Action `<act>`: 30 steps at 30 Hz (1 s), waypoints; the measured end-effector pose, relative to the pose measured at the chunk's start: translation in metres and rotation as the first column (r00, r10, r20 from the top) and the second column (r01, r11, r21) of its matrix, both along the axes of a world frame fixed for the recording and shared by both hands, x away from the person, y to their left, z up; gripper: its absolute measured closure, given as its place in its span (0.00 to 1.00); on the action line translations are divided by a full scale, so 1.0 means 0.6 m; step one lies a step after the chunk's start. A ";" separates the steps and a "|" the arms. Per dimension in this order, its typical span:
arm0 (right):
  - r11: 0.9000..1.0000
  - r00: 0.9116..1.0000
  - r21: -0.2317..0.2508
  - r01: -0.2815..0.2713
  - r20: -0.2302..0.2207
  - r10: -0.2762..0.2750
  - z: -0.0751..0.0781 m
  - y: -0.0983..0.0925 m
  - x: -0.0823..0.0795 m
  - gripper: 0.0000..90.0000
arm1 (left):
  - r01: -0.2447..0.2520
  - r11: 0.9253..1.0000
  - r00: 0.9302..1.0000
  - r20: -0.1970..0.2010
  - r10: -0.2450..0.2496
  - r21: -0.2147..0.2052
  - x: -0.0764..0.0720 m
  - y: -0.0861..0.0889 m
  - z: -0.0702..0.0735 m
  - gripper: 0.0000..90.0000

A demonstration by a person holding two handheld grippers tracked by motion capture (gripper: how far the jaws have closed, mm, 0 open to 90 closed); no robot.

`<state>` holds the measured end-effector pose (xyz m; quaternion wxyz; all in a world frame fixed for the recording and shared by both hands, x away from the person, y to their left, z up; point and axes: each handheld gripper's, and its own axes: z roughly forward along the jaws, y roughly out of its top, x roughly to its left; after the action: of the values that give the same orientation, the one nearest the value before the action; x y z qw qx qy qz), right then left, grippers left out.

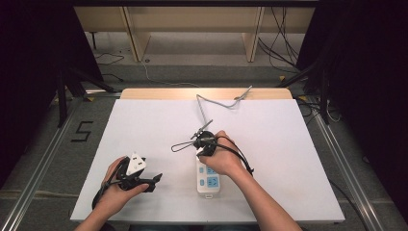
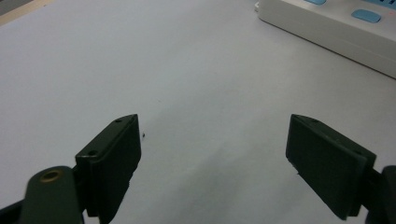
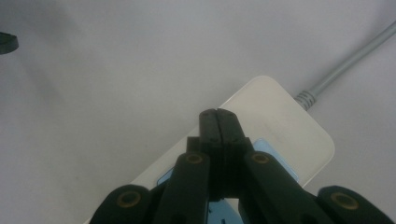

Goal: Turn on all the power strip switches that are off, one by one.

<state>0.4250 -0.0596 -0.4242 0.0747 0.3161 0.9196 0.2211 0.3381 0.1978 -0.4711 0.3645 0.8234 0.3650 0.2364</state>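
- The right gripper [image 1: 204, 144] has its two black jaws pressed flat together, with nothing between them; in the right gripper view the joined tips [image 3: 218, 122] hang over the end of the power strip [image 3: 280, 135] where its cord comes out
- Whether those joined tips touch the strip's top or sit just above it cannot be told
- The left gripper [image 1: 153, 181] has its jaws spread wide, and in the left gripper view the gap [image 2: 215, 158] between them holds only bare white surface
- The left gripper lies low over the table [image 1: 288, 159] at the near left, its jaws pointing right toward the strip, well apart from it
- The power strip [image 1: 208, 179] is white with pale blue patches on its top face; it lies flat on the white table, a little right of the middle and toward the near edge, its long axis running near to far
- The right hand [image 1: 222, 156] covers the far end of the strip in the high view, so only the near part shows there
- The grey cord [image 1: 206, 108] leaves the far end of the strip, runs toward the far edge and bends right along the table's wooden rim
- In the left gripper view a long side of the strip [image 2: 327, 28] shows at the upper right, with two blue patches along its top
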 end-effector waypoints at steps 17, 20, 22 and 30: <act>1.000 1.000 -0.015 -0.019 -0.002 0.019 0.007 -0.005 -0.022 1.00 | -0.005 1.000 1.000 0.004 0.005 -0.003 0.000 0.001 0.000 0.20; 1.000 1.000 -0.017 -0.023 -0.006 0.023 0.008 -0.006 -0.028 1.00 | -0.005 1.000 1.000 0.004 0.005 -0.003 0.000 0.001 0.000 0.20; 1.000 1.000 -0.018 -0.022 -0.004 0.022 0.008 -0.008 -0.031 1.00 | -0.005 1.000 1.000 0.004 0.005 -0.003 0.000 0.001 0.000 0.20; 1.000 1.000 -0.017 -0.025 -0.013 0.025 0.006 -0.014 -0.039 1.00 | -0.005 1.000 1.000 0.003 0.005 -0.002 0.000 0.000 0.000 0.20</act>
<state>0.4014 -0.0677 -0.4207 0.0690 0.3054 0.9257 0.2122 0.3381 0.1979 -0.4711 0.3654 0.8217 0.3670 0.2380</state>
